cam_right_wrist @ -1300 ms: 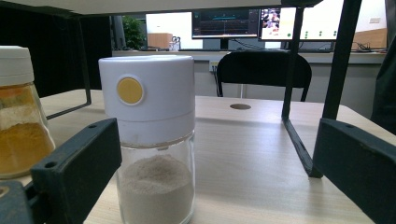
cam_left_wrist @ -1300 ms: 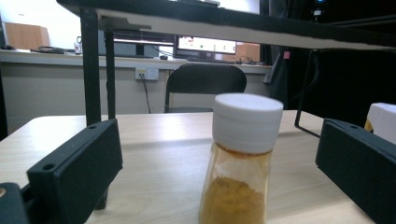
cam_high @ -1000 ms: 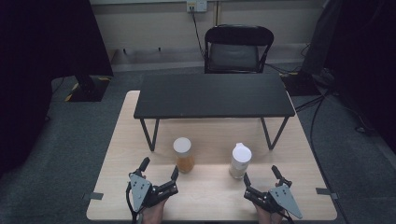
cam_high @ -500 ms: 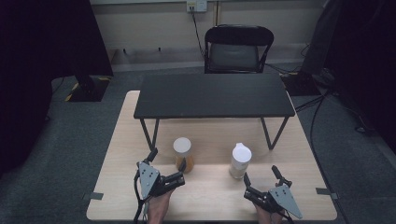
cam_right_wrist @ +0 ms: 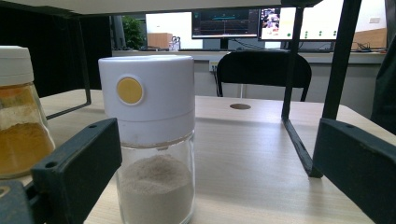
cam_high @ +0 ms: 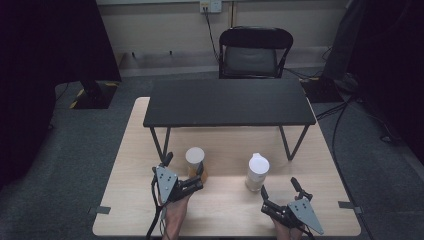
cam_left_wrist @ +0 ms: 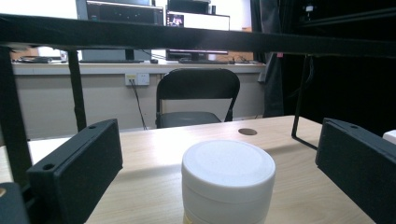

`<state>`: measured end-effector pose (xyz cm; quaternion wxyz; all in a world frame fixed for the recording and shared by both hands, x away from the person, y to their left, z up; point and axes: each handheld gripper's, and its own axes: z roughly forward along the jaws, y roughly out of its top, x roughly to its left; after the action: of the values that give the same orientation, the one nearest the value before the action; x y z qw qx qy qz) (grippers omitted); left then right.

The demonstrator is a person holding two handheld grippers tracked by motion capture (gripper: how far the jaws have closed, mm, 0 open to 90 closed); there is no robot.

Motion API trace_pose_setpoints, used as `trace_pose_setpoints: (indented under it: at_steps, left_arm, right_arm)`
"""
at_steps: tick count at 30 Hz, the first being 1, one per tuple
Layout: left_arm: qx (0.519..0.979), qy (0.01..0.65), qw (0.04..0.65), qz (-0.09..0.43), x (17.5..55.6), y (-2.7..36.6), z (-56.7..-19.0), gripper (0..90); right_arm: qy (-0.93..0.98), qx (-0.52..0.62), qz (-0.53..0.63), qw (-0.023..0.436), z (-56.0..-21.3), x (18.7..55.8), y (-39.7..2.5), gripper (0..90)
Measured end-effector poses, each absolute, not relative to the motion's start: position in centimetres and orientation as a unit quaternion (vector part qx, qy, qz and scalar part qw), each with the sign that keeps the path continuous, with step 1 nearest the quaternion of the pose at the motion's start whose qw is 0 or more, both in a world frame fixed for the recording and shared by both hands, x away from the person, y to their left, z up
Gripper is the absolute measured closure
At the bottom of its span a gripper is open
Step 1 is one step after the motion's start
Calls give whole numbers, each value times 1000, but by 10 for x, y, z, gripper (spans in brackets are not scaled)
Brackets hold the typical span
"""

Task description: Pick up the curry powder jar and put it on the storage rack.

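High view: I see my left gripper (cam_high: 184, 170) up at the orange spice jar (cam_high: 194, 162) on the wooden table (cam_high: 225, 210), jaws spread to either side of it; whether a jaw touches the glass I cannot tell from up here.
Left gripper view: jaws wide apart, the jar's white lid (cam_left_wrist: 228, 165) sitting right between them and close in; the jar body is cut off by the bottom edge, so I can't read its contents here.
Left jaws, contact: both black jaws stand clear of the lid, with table visible on each side.
Right gripper (cam_high: 281, 191): resting low near the table's front edge, jaws open wide, just short of the white-capped shaker jar (cam_high: 257, 172).
Right gripper view: shaker jar (cam_right_wrist: 154, 140) upright ahead, clear glass with pale powder in the lower part and a yellow dot on its white cap; its base is cut off at the bottom edge.
Neighbour in that view: the orange spice jar (cam_right_wrist: 21, 112) at the left edge, half cropped, yellow-orange powder inside.
Black shelf table (cam_high: 229, 101): stands over the far half of the wooden table, both jars just in front of its legs.
Black chair (cam_high: 255, 52): behind the table, partly hidden by the shelf.
Hands: mostly cut off at the bottom of the high view.
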<state>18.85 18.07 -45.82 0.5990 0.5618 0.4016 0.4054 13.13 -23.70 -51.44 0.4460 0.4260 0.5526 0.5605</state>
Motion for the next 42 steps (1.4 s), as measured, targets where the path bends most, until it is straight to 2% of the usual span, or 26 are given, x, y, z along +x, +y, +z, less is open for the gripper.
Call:
trace_pose_setpoints:
  at_steps: [13,22,33,42]
  left_arm:
    - [587,406,583,388,205,166,-467,30]
    - [596,423,575,367,215,166,-466,151]
    - [593,421,573,379,215,164,-470,315]
    - [592,418,571,385,215,163,-472,337]
  right_arm:
    - [553,426,561,446,-514,131,-237,1]
    - [553,426,561,446,-514,131,-237,2]
    - [554,425,561,445,-514,131,-238,2]
    - [554,424,561,445,-514,131,-238,1]
